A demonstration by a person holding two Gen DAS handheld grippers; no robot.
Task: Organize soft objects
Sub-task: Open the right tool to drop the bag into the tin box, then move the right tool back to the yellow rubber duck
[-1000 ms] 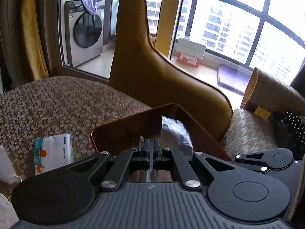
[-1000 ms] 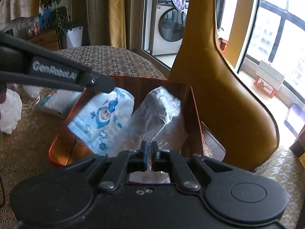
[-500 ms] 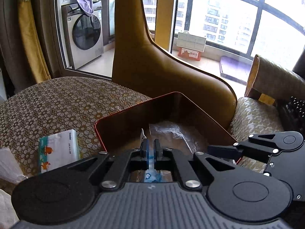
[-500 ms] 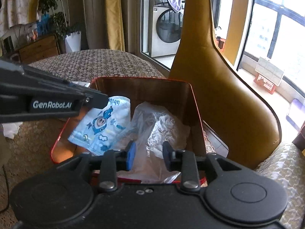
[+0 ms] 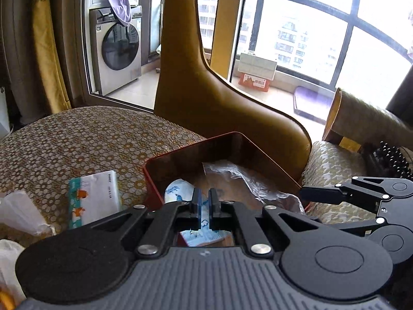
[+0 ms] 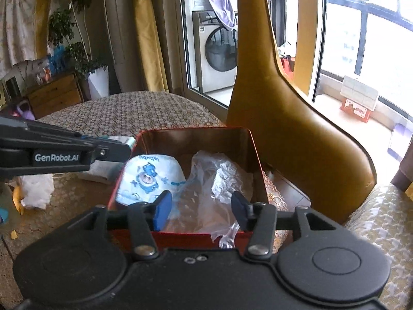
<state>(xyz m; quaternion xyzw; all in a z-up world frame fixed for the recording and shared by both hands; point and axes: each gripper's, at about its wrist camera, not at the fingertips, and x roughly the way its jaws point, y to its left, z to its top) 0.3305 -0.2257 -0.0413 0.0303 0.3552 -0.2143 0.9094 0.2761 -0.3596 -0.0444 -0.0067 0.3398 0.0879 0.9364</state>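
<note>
Two soft packs fill one red box (image 6: pixel 254 155); left claw (image 5: pixel 203 204) closed empty, right claw (image 6: pixel 201 210) opening empty.

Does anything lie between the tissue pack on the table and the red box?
Nothing visible does. The tissue pack lies beside the red box, with only bare tablecloth between. Inside, a blue-printed pack and a clear plastic bag cover much of the floor.

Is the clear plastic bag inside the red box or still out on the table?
Inside. The clear plastic bag lies crumpled in the red box beside the blue printed pack, one corner draped over the near rim.
</note>
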